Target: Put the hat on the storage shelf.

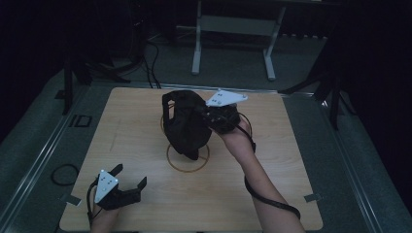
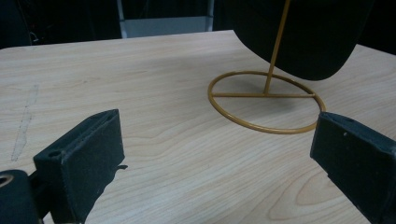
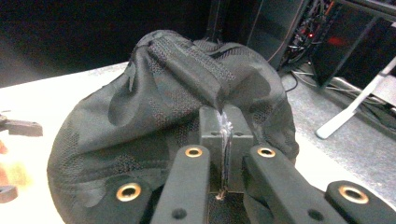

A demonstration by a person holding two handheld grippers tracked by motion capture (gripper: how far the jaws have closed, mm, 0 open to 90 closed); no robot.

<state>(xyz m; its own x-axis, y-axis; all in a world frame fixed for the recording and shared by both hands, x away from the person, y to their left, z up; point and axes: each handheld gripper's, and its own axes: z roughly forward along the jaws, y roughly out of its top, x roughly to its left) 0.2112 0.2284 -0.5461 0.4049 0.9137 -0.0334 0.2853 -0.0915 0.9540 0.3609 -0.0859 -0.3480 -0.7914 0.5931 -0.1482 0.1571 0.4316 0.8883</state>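
Note:
A black mesh cap [image 1: 182, 124] hangs over a gold wire stand [image 1: 188, 158] in the middle of the wooden table [image 1: 277, 165]. My right gripper [image 1: 210, 116] is shut on the cap's fabric at its right side; in the right gripper view the jaws pinch a thin fold of the cap [image 3: 154, 116] at the gripper's tip [image 3: 225, 126]. My left gripper [image 1: 130, 178] rests low at the table's front left, open and empty. In the left gripper view its fingers [image 2: 84, 158] stand wide apart, with the stand's ring base [image 2: 266, 100] and the cap's lower edge [image 2: 303, 37] ahead.
A white metal frame [image 1: 233, 34] stands on the floor beyond the table. Cables [image 1: 150, 63] run across the floor at the back left. A cable loop [image 1: 64, 174] lies off the table's left edge.

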